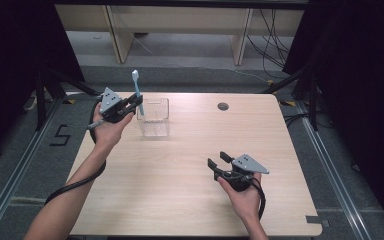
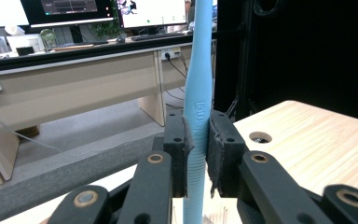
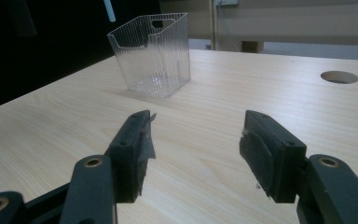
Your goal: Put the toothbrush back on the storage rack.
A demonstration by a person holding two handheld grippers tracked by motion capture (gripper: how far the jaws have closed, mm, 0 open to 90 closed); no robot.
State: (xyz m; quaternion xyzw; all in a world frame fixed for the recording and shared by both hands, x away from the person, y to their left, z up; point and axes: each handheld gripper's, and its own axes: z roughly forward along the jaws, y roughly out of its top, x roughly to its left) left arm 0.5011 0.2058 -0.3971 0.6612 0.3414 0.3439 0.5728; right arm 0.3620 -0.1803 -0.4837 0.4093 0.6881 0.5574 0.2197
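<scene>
Left forearm enters from the lower left corner of the high view and runs up to the far-left part of the worktop [image 1: 180,170]. Left hand [image 1: 107,131] is raised, carrying the left gripper [image 1: 136,101] with its grey plate on top, pointed toward the clear basket [image 1: 154,117].

Its fingers [image 2: 223,144] pinch a light-blue toothbrush [image 1: 136,85] by the handle. The toothbrush stands near upright, head up, just beside the left rim of the basket. In the left gripper view the handle is ribbed low down, smooth above, with raised lettering at the pinch.

Basket: transparent, ribbed walls, a cut-out handle hole at the rim; stands upright on the worktop.

Right hand [image 1: 242,195] sits at the near-right part of the worktop, well apart from the basket. Right gripper [image 1: 216,159] points up-left toward it. Fingers [image 3: 270,154] spread, nothing between them, low over the bare wood.
</scene>
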